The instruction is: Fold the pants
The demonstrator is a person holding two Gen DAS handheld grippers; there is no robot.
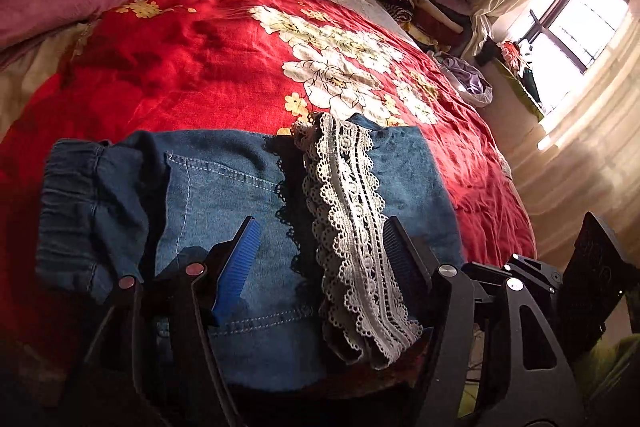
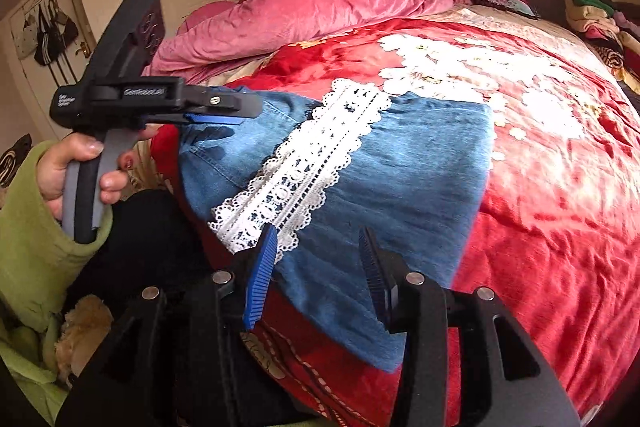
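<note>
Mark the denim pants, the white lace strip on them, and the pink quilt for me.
denim pants (image 1: 240, 195): left wrist view, on the blue denim beside the seam stitching.
white lace strip (image 1: 352, 227): left wrist view, mid-length of the strip.
pink quilt (image 2: 320, 7): right wrist view, on its crumpled middle.

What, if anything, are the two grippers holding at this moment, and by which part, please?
Nothing is held. The left gripper and right gripper both stand open above the folded jeans, their pads off the cloth.
</note>
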